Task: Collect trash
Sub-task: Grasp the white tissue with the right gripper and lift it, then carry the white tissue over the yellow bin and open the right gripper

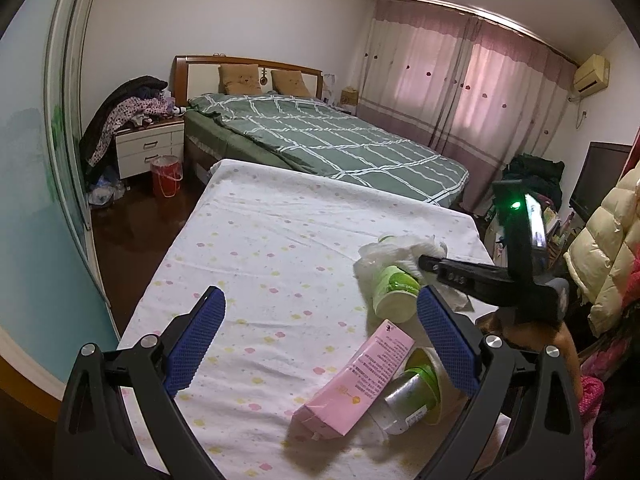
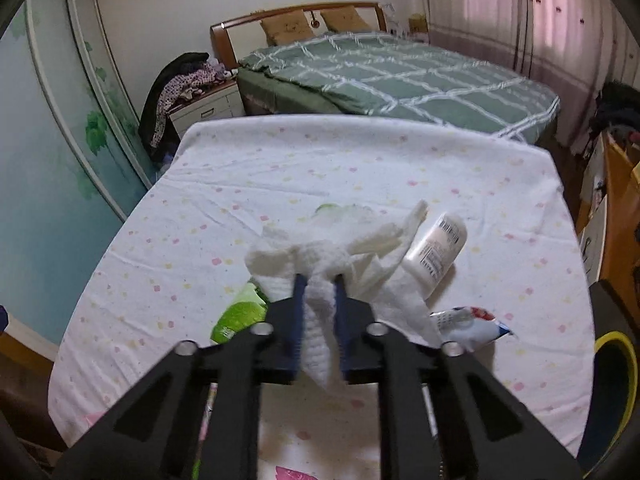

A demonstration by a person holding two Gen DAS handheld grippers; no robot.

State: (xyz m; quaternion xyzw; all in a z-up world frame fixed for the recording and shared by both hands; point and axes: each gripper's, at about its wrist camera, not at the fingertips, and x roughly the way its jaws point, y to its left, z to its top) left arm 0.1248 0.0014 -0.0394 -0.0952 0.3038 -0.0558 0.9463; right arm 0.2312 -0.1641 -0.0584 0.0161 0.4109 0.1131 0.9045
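My right gripper [image 2: 320, 280] is shut on a crumpled white paper towel [image 2: 340, 256] and holds it above the flowered table sheet [image 2: 200, 208]; the towel also shows in the left wrist view [image 1: 400, 250]. My left gripper [image 1: 320, 312] is open and empty over the table. A pink carton [image 1: 356, 388] lies between its fingers, beside a clear bottle with a green band [image 1: 412, 396]. A green cup [image 1: 394, 292] lies further off. A white bottle [image 2: 436, 252], a green packet [image 2: 238, 316] and a foil wrapper [image 2: 472, 324] lie below the towel.
A bed with a green checked quilt [image 1: 340, 140] stands beyond the table. A red bucket [image 1: 166, 176] sits on the floor by a white nightstand [image 1: 150, 148]. A yellow-rimmed bin [image 2: 618, 384] is at the table's right. Clothes hang at the right [image 1: 600, 256].
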